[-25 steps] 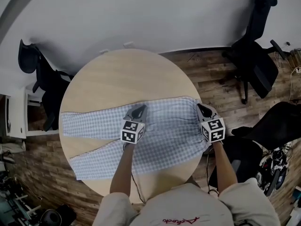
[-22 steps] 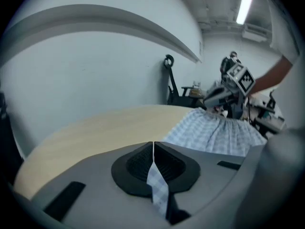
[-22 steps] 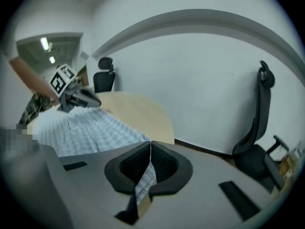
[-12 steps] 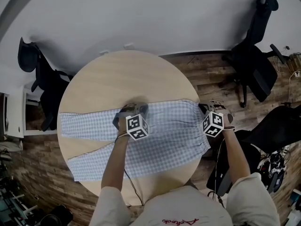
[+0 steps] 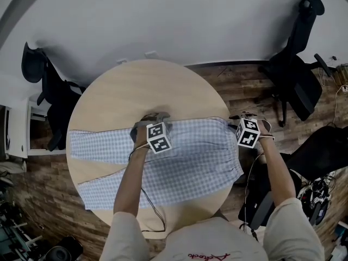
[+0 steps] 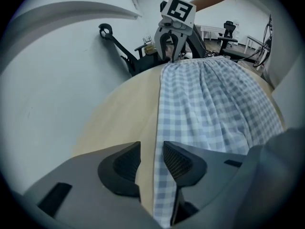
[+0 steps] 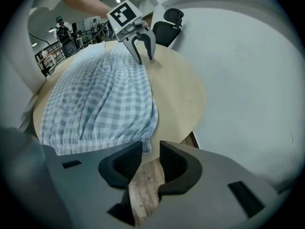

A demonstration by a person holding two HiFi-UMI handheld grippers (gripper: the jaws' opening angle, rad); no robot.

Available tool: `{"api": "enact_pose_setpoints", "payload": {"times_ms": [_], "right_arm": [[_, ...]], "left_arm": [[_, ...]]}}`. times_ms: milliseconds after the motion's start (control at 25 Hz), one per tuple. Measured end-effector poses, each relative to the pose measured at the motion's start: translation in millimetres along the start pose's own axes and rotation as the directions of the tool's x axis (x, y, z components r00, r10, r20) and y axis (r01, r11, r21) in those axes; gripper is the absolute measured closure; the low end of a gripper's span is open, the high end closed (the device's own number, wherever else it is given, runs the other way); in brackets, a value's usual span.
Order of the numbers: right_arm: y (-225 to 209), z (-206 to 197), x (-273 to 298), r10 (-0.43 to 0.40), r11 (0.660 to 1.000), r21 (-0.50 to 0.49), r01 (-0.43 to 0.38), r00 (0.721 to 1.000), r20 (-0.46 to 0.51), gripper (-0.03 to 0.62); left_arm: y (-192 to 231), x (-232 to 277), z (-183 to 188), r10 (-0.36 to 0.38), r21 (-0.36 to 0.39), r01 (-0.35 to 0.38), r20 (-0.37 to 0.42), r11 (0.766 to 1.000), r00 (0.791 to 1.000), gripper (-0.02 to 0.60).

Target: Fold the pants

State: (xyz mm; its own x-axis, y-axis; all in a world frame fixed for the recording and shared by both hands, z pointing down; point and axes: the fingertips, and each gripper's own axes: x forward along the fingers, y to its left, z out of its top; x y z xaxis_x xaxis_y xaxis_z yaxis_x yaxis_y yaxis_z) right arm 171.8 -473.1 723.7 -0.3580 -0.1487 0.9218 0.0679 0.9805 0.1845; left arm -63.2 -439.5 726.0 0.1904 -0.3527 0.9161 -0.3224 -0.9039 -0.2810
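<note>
Having just been opened, the fingers (image 6: 178,159) of the left gripper (image 6: 151,151) are set a narrow gap apart. The far edge of the pants (image 5: 190,156) is seen running through that gap, but the cloth is pressed by neither pad. Bare bench (image 5: 141,91) is seen beside one finger and checked cloth beside the other.

The fingers (image 7: 174,162) of the right gripper (image 7: 150,151) have likewise just been opened and are parted narrowly. Nothing is held between them: only wooden floor (image 5: 244,86) is seen through the gap. The gathered waistband corner is seen just beside one finger, at the rim of the bench.

Both grippers are pointed steeply down, each held in one hand. From the head view they are placed along the pants' far edge, the left near the middle and the right at the waistband end.

The pants are spread flat across the near half of the round bench. The waistband is laid at the person's right, and the two legs are stretched out to the left, slightly splayed. Beyond the bench, a black chair (image 5: 296,75) is seen at the right and a dark chair (image 5: 49,91) at the left, near a white wall (image 5: 163,15).
</note>
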Motion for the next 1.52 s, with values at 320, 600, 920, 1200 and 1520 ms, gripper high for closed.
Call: {"api": "enact_pose_setpoints", "payload": {"times_ms": [320, 600, 920, 1200, 1520], "right_arm": [[2.9, -2.0, 5.7, 0.16, 0.987, 0.012, -0.16, 0.987, -0.001, 0.499], [3.9, -2.4, 7.1, 0.25, 0.965, 0.074, -0.253, 0.967, 0.044, 0.525], [1.2, -0.3, 0.9, 0.16, 0.987, -0.02, -0.16, 0.987, 0.015, 0.543], [-3.8, 6.0, -33.0, -0.029, 0.997, -0.071, 0.033, 0.998, 0.056, 0.542], [22.8, 17.4, -76.2, -0.272, 0.948, -0.143, 0.286, 0.956, 0.107, 0.542]], "left_arm": [[-6.1, 12.9, -3.7, -0.08, 0.003, 0.08, -0.029, 0.997, 0.996, 0.449], [-15.8, 13.9, -2.9, -0.129, -0.002, 0.129, -0.014, 0.992, 0.992, 0.538], [-11.6, 3.7, -3.7, -0.102, -0.02, 0.102, 0.003, 0.995, 0.995, 0.543], [-8.1, -41.7, 6.0, 0.008, -0.025, -0.006, 0.055, 1.0, 0.998, 0.543], [-42.8, -90.2, 11.0, 0.125, -0.01, -0.124, 0.087, 0.992, 0.988, 0.543]]}}
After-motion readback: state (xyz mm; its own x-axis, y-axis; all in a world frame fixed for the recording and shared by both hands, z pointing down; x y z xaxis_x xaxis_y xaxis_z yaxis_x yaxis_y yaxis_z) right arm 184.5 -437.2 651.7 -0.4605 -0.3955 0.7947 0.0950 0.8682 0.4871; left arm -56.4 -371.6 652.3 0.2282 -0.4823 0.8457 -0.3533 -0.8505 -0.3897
